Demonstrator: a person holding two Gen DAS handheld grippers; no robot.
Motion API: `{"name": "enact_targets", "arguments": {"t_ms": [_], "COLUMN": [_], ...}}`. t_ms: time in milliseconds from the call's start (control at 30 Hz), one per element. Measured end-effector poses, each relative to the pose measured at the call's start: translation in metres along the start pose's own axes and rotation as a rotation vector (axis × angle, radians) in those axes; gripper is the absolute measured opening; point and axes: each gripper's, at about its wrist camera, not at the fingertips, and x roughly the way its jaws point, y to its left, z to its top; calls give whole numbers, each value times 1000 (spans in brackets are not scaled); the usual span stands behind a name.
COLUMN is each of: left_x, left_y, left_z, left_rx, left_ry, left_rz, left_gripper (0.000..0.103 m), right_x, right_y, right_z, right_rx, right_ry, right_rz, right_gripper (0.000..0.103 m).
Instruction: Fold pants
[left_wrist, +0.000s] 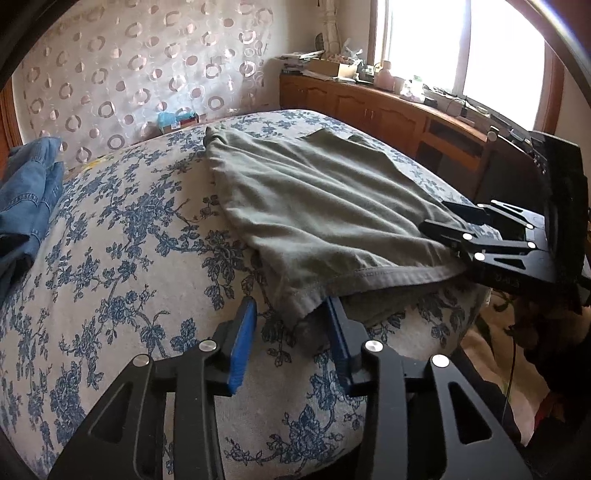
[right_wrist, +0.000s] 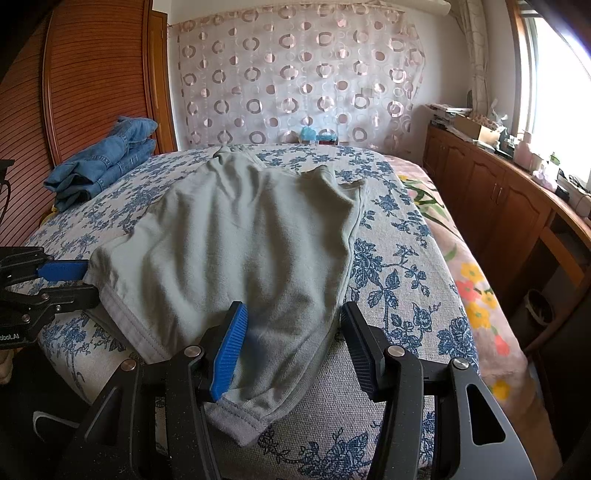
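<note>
Floral bedspread (right_wrist: 399, 258) carries green pants (right_wrist: 240, 236), both grippers open.

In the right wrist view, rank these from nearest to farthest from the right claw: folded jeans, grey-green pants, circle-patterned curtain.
1. Grey-green pants: the near hem lies between the right claw's fingers.
2. Folded jeans: far left on the bed.
3. Circle-patterned curtain: on the back wall beyond the bed.

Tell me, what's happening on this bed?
A person is folding grey-green pants on a floral bedspread, using a handheld gripper in each hand. The left gripper sits at one near corner of the hem, the right gripper at the other; both jaws stand open around the cloth, not clamped. Folded jeans lie farther back.
</note>
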Motion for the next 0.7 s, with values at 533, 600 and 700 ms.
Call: {"name": "enact_targets", "arguments": {"t_ms": [533, 600, 700], "left_x": [-20, -24, -32], "left_y": [-7, -7, -6], "left_z": [-1, -2, -7], "left_rx": [26, 25, 17], "left_ry": [-58, -61, -64], "left_rz": [-14, -21, -30], "left_gripper": [5, 5, 5], "right_x": [1, 1, 1], "right_y": [-2, -2, -2], "right_z": [-2, -2, -2], "right_rx": [-6, -9, -12], "right_ry": [-11, -12, -13], "right_rz": [4, 5, 9], "right_gripper": [55, 55, 55]}}
